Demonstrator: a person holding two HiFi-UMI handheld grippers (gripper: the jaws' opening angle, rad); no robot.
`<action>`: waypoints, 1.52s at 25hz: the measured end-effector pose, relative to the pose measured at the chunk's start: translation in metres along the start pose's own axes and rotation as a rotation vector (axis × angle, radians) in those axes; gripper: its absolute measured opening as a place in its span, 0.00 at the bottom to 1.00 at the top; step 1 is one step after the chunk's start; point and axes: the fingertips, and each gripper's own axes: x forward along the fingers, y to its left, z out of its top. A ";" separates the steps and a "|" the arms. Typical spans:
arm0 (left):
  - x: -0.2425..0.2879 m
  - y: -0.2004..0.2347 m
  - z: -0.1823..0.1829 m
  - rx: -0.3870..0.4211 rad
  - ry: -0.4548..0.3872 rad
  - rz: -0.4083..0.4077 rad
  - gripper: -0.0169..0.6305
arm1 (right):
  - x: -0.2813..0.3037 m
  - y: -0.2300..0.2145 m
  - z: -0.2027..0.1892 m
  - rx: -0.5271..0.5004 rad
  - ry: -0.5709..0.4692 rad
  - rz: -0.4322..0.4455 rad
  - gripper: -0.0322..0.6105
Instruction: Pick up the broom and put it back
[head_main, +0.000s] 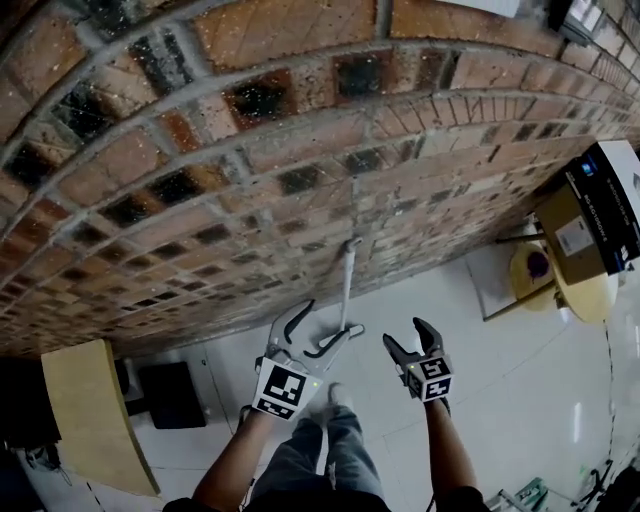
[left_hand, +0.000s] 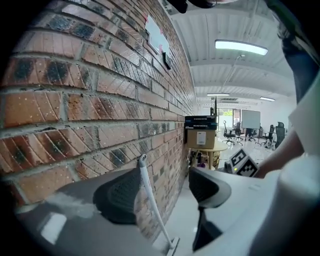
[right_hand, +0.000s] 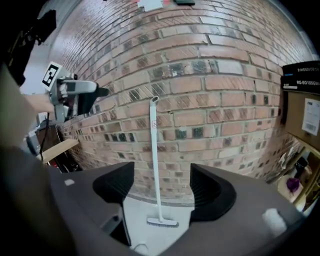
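Observation:
A white broom (head_main: 347, 285) stands on its head on the pale floor, its thin handle leaning against the brick wall (head_main: 300, 130). My left gripper (head_main: 328, 322) is open and empty, just in front of the broom head, apart from it. My right gripper (head_main: 405, 333) hovers to the right of it, also open and empty. In the left gripper view the broom (left_hand: 150, 200) shows between the spread jaws of my left gripper (left_hand: 165, 192), further off. In the right gripper view the broom (right_hand: 155, 165) stands upright at the wall beyond the open jaws of my right gripper (right_hand: 162, 187).
A cardboard box (head_main: 590, 225) sits on a round yellow table (head_main: 585, 295) at the right by the wall. A wooden tabletop (head_main: 90, 420) and a black box (head_main: 172, 395) are at the lower left. The person's legs (head_main: 320, 450) stand below the grippers.

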 end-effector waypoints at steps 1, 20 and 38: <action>-0.002 0.003 0.000 -0.009 -0.004 0.010 0.53 | 0.016 0.002 0.005 0.013 -0.004 0.012 0.59; -0.088 0.061 0.011 -0.097 -0.038 0.242 0.54 | 0.194 0.032 0.060 0.180 0.032 0.054 0.47; -0.137 0.059 0.024 -0.183 -0.095 0.316 0.54 | 0.056 0.100 0.133 -0.114 -0.070 -0.016 0.21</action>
